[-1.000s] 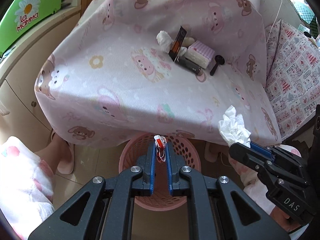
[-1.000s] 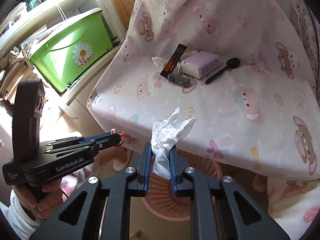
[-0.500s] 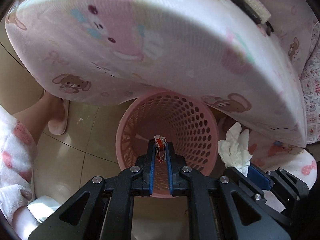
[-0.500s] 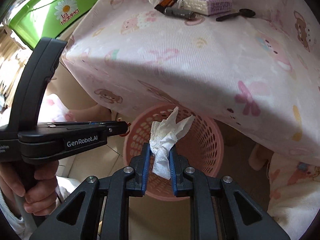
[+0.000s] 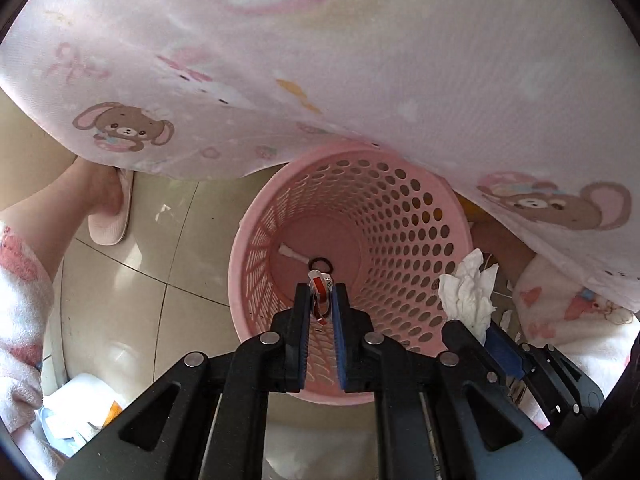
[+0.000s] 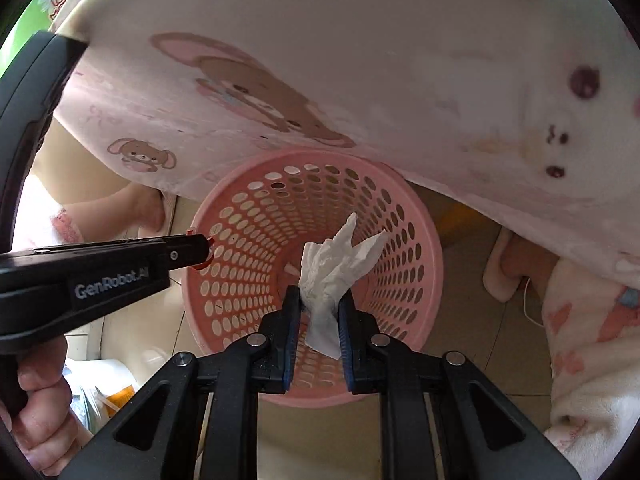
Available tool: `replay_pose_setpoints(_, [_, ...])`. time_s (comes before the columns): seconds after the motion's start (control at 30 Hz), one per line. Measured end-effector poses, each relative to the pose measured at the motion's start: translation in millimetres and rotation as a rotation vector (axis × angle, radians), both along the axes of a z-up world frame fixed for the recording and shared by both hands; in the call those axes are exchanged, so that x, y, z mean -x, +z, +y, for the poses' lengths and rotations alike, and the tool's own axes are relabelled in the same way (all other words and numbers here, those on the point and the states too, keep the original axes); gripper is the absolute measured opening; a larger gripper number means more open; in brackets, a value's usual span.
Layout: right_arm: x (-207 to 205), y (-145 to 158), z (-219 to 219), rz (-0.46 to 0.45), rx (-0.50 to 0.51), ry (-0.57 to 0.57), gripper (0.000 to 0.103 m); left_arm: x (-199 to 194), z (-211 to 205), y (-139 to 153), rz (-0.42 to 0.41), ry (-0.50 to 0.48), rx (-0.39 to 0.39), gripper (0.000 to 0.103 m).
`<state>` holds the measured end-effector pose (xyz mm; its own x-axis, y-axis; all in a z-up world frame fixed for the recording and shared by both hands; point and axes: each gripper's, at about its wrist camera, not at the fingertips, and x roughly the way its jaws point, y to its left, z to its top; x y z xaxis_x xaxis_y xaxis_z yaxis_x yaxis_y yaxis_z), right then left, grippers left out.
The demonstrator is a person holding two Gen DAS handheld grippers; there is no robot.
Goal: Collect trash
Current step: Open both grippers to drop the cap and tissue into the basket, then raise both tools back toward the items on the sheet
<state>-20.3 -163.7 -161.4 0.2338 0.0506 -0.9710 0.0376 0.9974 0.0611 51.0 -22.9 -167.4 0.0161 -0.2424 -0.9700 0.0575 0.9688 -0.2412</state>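
My left gripper is nearly closed, its blue-padded jaws pinching a small red-and-white scrap of wrapper right over the mouth of the round pink perforated plastic basket. On the basket floor lie a black ring and a small pale stick-like piece. My right gripper is a little wider, clamped on a crumpled white tissue that sticks up above its fingertips, also over the basket opening. The basket sits on the tiled floor, partly under the hanging edge of the pink bear-print cloth.

Half a second ago both grippers were higher and farther back; now they have dropped closer to the rim, the basket fills more of each view, and the tabletop items are out of sight. Neither grip has changed.
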Motion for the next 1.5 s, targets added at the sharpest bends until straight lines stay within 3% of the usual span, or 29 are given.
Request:
replay_pose_setpoints(0.17, [0.0, -1.5, -3.2, 0.012, 0.004, -0.003, 0.018, 0.1, -1.3, -12.2, 0.027, -0.031, -0.029, 0.012])
replay_pose_setpoints(0.27, [-0.1, -4.4, -0.9, 0.031, 0.001, 0.011, 0.026, 1.2, -1.0, -18.8, 0.058, -0.031, -0.045, 0.012])
replay_pose_setpoints(0.33, [0.4, -5.0, 0.1, 0.040, 0.000, 0.013, 0.032, 1.1, 0.4, -20.8, 0.074, -0.021, -0.049, 0.018])
replay_pose_setpoints(0.4, [1.6, -4.6, 0.5, 0.032, 0.013, 0.012, 0.033, 0.6, 2.1, -21.0, 0.087, -0.004, -0.072, 0.033])
replay_pose_setpoints(0.47, [3.2, -2.4, -1.1, 0.027, 0.019, 0.000, 0.037, 0.9, 4.8, -20.6, 0.096, 0.006, -0.102, 0.037])
replay_pose_setpoints(0.53, [6.1, 1.0, -4.6, 0.021, -0.008, -0.021, 0.054, 1.7, 9.1, -19.8, 0.107, 0.021, -0.104, 0.040])
replay_pose_setpoints(0.63, [6.4, 8.8, -11.0, 0.004, -0.024, -0.044, 0.055, 3.1, 15.5, -12.0, 0.093, 0.037, -0.082, 0.045])
replay_pose_setpoints(0.73, [6.2, 19.6, -14.9, -0.030, -0.022, -0.069, 0.055, 5.0, 13.2, 0.4, 0.038, 0.005, -0.076, 0.050])
replay_pose_setpoints(0.8, [8.6, 28.6, -18.0, -0.061, -0.008, -0.088, 0.056, 7.6, 9.3, 11.4, -0.014, -0.015, -0.081, 0.060])
replay_pose_setpoints(0.9, [13.8, 43.2, -23.4, -0.103, 0.021, -0.114, 0.056, 14.7, 8.6, 30.7, -0.094, -0.031, -0.081, 0.063])
replay_pose_setpoints(1.1, [19.7, 72.7, -39.6, -0.176, -0.031, -0.157, 0.056, 22.6, 12.6, 69.5, -0.241, -0.021, -0.023, 0.069])
replay_pose_setpoints(1.3, [29.8, 106.4, -48.5, -0.303, -0.002, -0.214, 0.056, 36.3, 6.9, 109.0, -0.470, -0.015, -0.097, 0.080])
replay_pose_setpoints(1.5, [38.5, 130.4, -43.2, -0.421, 0.070, -0.206, 0.058, 40.3, 5.4, 129.5, -0.587, -0.026, -0.115, 0.080])
